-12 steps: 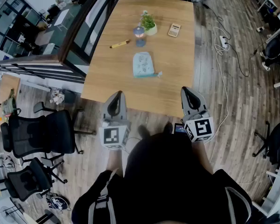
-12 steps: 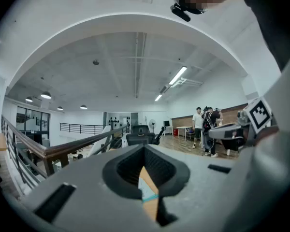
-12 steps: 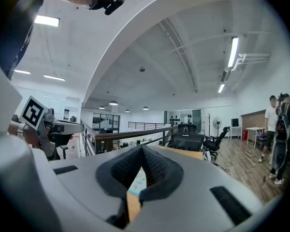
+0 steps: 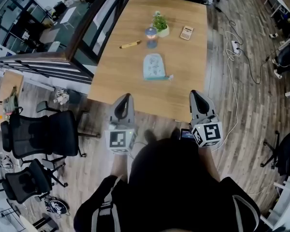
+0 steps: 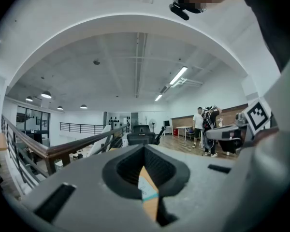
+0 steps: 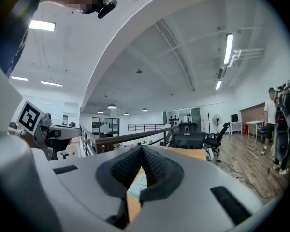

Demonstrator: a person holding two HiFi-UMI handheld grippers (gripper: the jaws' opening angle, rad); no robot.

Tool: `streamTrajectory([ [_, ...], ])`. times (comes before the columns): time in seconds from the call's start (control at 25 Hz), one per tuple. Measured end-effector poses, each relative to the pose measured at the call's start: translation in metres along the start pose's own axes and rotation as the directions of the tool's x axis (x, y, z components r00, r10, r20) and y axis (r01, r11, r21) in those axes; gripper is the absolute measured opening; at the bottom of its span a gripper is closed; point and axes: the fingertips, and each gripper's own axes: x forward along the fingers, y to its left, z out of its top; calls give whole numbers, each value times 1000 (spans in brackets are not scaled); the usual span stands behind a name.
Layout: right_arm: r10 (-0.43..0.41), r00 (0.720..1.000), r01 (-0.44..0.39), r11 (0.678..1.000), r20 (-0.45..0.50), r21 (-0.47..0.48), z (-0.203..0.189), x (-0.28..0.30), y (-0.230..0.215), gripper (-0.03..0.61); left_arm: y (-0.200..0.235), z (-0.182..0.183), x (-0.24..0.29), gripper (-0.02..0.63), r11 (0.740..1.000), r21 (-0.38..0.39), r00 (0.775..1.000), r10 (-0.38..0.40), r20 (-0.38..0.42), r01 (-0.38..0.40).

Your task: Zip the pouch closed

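On the wooden table (image 4: 121, 76), the pale blue pouch (image 4: 153, 66) is found lying flat near the middle, well apart from both grippers. A teal band is seen along its near edge, with a small tab protruding at the right end. Whether the zip is open or shut cannot be told at this size.

Beyond the pouch a small blue container (image 4: 151, 36) is noted, with a potted plant (image 4: 160, 24) just behind it, a calculator (image 4: 186, 32) to the right and a yellow marker (image 4: 130, 44) to the left. Only bare tabletop is seen between the pouch and the near edge. Black office chairs (image 4: 43, 134) are recorded on the floor to the left, and a power strip (image 4: 234, 45) with its cable to the right.

The left gripper (image 4: 126, 96) is held at the near edge, the right gripper (image 4: 194, 93) at the near right corner. In the left gripper view the jaws of the left gripper (image 5: 145, 151) are clenched together on nothing, and the pouch (image 5: 147, 191) is glimpsed through the sliver below the tips. The right gripper (image 6: 142, 151) is likewise closed and empty, with the pouch (image 6: 137, 182) glimpsed below. Persons (image 5: 205, 129) are seen standing in the far background.

Compared with half a second ago, the table and its things are shifted slightly right in the head view. Both grippers are found almost where they were, and the pouch is unmoved among its neighbours.
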Motion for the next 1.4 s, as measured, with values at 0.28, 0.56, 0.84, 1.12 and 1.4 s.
streamTrajectory([
  [0.28,-13,1000,13,1000,0,-4,3,5,20,12,11,-14,-7,0,997,-45,998,-58,4,58],
  [0.56,-63,996,59,996,-62,-61,-12,-5,29,12,11,-33,1,0,985,-108,990,-138,2,138],
  [0.84,-73,995,71,997,-63,-31,-14,5,-15,12,-8,-32,33,0,985,-113,991,-135,-20,132],
  [1.12,-42,998,44,998,-40,43,-19,19,-85,12,-51,-29,83,0,989,-81,990,-126,-67,121],
  [1.4,-5,999,11,992,-54,125,-47,25,-145,12,-88,-34,135,0,993,-54,985,-110,-134,103],
])
